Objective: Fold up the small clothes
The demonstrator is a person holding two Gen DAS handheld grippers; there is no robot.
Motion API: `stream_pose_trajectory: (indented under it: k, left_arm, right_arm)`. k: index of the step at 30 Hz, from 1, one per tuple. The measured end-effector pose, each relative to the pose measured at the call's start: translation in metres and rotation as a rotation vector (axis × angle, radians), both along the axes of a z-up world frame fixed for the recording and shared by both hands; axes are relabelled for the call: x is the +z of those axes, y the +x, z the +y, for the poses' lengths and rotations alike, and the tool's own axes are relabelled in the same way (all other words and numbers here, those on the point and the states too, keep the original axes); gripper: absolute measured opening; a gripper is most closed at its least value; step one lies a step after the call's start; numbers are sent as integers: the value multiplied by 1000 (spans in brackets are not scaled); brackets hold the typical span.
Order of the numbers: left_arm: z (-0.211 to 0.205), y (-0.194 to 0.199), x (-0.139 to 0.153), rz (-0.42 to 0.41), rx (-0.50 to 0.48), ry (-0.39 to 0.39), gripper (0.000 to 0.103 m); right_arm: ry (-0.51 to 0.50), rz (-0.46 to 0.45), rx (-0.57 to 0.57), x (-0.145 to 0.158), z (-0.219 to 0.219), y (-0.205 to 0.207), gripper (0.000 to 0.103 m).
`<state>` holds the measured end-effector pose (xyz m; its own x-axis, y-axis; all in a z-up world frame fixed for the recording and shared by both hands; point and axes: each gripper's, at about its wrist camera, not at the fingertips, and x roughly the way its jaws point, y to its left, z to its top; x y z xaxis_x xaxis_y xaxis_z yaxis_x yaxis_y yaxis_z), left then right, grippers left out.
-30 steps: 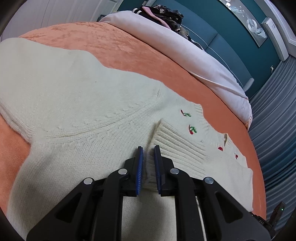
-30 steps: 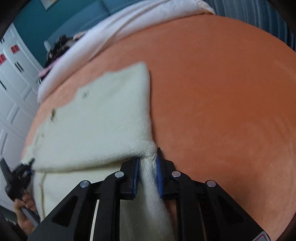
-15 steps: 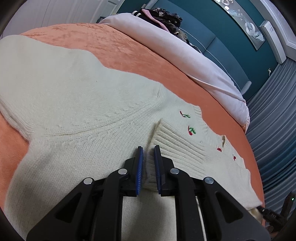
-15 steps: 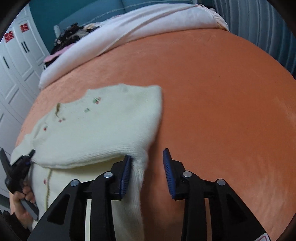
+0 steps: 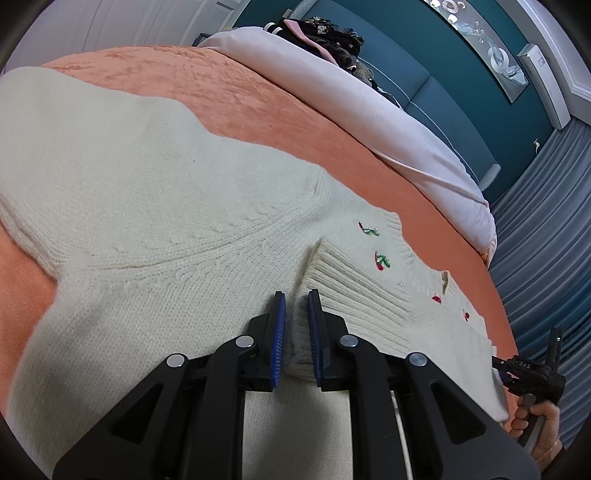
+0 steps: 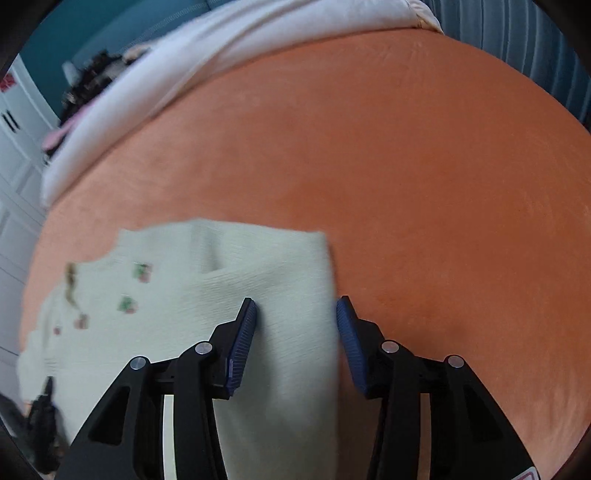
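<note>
Closest to the left camera, the left gripper (image 5: pixel 296 325) was pinched nearly closed on a fold of the cream sweater (image 5: pixel 155 221), with the knit bunched up between its blue pads (image 5: pixel 279 332). Just past the tips, at about 1 o'clock, a ribbed cuff (image 5: pixel 347 280) lay folded across the body of the sweater, and a bit further the same way were the little cherry embroideries (image 5: pixel 380 260) near the neckline. Down at 4 o'clock a hand (image 5: pixel 535 421) was gripping the handle of the other tool, right at the edge of the sweater.

On the right camera, pretty blurry, the right gripper (image 6: pixel 295 314) stood about half open; its jaws had just been opening. The sweater's side edge (image 6: pixel 325 266) ran up between them, but neither pad was pressing on it, so it wasn't holding anything. The rest of the sweater spread off toward 9 o'clock.

The sweater was lying flat on an orange blanket (image 6: pixel 424 184), which filled everything from 12 to 3 o'clock in that view. Beyond it sat a pale pink duvet (image 5: pixel 351 110) bunched along the far edge, a dark heap of clothes (image 5: pixel 325 29) on top of it, then a teal wall (image 5: pixel 443 48).
</note>
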<state>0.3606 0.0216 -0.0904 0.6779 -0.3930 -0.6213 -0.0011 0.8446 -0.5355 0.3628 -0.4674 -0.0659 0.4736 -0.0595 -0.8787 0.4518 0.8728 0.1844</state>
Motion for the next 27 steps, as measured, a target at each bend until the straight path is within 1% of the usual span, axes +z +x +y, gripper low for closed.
stream_pose_trajectory:
  k: [2, 4, 5, 6, 7, 8, 9, 10, 11, 13, 14, 15, 16, 17, 19, 20, 21, 22, 23, 24, 25, 26, 27]
  left_arm:
    - [1, 0, -1, -1, -1, -12, 13]
    - [3, 1, -3, -2, -1, -24, 13]
    - [4, 1, -4, -2, -1, -30, 13]
    - [4, 1, -3, -1, -2, -36, 13]
    - [5, 1, -2, 5, 0, -40, 13]
    - [6, 0, 2, 20, 1, -41, 14]
    - [6, -4, 7, 35, -1, -35, 17]
    - [8, -14, 15, 42, -4, -25, 31]
    - [10, -29, 22, 41, -2, -18, 51]
    - [20, -68, 36, 26, 7, -8, 65]
    - [26, -90, 41, 27, 6, -1, 66]
    - [31, -108, 44, 41, 7, 9, 66]
    - [38, -125, 46, 60, 14, 16, 66]
    - [45, -140, 48, 78, 26, 21, 66]
    - [64, -165, 54, 102, 58, 29, 66]
    - [74, -174, 56, 108, 78, 31, 69]
    - [85, -180, 58, 114, 99, 33, 71]
    - [97, -182, 58, 122, 129, 31, 76]
    - [108, -180, 57, 133, 162, 30, 80]
    - [120, -174, 56, 150, 196, 31, 81]
    - [135, -165, 55, 174, 240, 33, 81]
    - [152, -155, 55, 182, 283, 13, 81]
    - [169, -144, 56, 180, 321, -17, 83]
  right_arm:
    - [4, -68, -15, 17, -1, -14, 43]
    - [42, -165, 13, 43, 5, -51, 46]
    - [49, -185, 37, 53, 11, -77, 48]
    - [51, -188, 45, 58, 16, -105, 51]
    - [63, -181, 42, 59, 19, -134, 60]
    - [96, -160, 31, 55, 23, -169, 62]
    - [136, -129, 27, 48, 27, -197, 62]
    - [184, -94, 29, 39, 36, -226, 62]
    - [225, -58, 38, 30, 47, -252, 62]
    - [274, -9, 54, 14, 73, -298, 62]
    - [309, 11, 71, 6, 84, -314, 56]
    - [319, 18, 82, 2, 98, -326, 42]
    - [312, 15, 97, 1, 108, -333, 11]
    - [307, 3, 112, 5, 115, -338, 10]
    - [281, -89, 118, 34, 120, -356, 9]
    - [240, -112, 110, 45, 118, -366, 9]
    - [221, -106, 94, 48, 113, -375, 9]
    - [234, -72, 78, 38, 106, -382, 8]
    - [251, -19, 64, 21, 101, -386, 8]
    - [253, 47, 47, 2, 95, -390, 8]
    - [255, 32, 36, 0, 95, -390, 9]
    - [243, 33, 26, 7, 97, -388, 16]
    - [223, 23, 24, 18, 101, -381, 20]
